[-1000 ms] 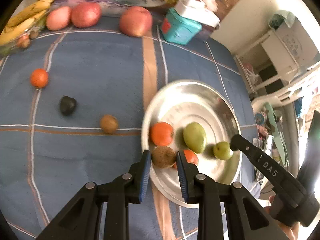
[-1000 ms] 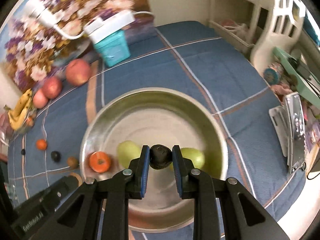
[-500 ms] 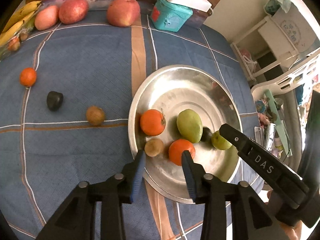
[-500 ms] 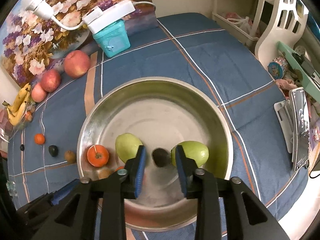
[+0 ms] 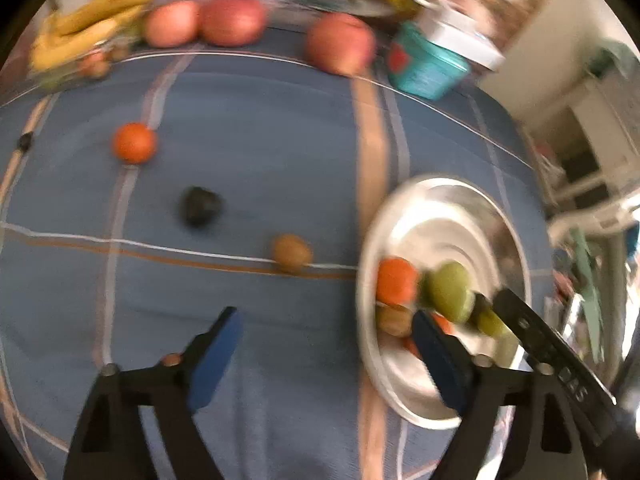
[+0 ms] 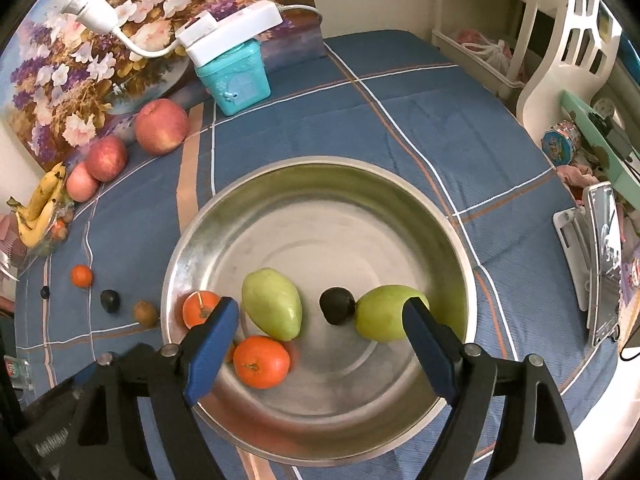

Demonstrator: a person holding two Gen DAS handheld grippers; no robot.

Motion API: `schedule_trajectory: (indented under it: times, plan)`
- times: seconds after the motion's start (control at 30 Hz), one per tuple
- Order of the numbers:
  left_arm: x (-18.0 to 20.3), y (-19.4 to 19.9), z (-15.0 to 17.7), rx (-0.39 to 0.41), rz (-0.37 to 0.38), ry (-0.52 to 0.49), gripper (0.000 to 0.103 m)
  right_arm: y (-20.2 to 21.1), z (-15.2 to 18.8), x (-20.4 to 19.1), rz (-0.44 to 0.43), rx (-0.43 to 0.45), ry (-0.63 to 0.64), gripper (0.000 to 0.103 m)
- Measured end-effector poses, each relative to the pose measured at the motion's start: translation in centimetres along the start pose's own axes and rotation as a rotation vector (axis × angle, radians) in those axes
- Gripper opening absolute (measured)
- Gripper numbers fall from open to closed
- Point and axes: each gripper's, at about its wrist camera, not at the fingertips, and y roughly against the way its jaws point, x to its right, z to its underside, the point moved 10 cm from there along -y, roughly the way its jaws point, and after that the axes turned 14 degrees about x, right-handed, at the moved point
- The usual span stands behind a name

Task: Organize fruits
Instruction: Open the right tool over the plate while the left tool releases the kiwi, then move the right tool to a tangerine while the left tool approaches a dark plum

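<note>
"DAS" is printed on the right gripper (image 5: pixel 498 300); both it and the left gripper (image 5: pixel 326 330) have just been opened wide, nothing held, over the round steel bowl (image 6: pixel 280 184).

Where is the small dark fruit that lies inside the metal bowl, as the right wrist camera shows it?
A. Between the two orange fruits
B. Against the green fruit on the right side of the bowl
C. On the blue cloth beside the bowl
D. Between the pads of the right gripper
B: the small dark fruit lies on the floor of the metal bowl, touching the right green fruit, free of the open right gripper.
</note>
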Motion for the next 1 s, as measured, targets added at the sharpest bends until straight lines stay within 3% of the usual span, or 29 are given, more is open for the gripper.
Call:
schedule_trajectory:
  times: [0.07, 0.17, 0.47, 0.7, 0.8, 1.0]
  plan:
    - [-1.9, 0.2, -0.7, 0.033, -0.061, 0.029, 0.103, -0.1, 0.2, 0.1, 0.02, 0.003, 0.018, 0.087]
    - [-3.9, 0.8, -1.6, 0.084, -0.137, 0.031, 0.103, -0.1, 0.2, 0.0, 0.037, 0.014, 0.04, 0.095]
    - [-5.6, 2.1, -3.7, 0.158, -0.224, -0.054, 0.103, 0.3, -0.3, -1.2, 0.016, 0.049, 0.04, 0.095]
    - [-9.4, 4.5, -6.2, 0.23, -0.389, -0.063, 0.103, 0.1, -0.2, -2.4, -0.012, 0.048, 0.039, 0.095]
    - [-11.7, 5.4, -6.6, 0.232, -0.495, -0.046, 0.103, 0.1, 0.0, -3.6, -0.026, 0.044, 0.074, 0.095]
    - [-14.7, 5.8, -6.9, 0.184, -0.49, -0.003, 0.103, 0.0, 0.6, -6.4, -0.057, 0.032, 0.125, 0.095]
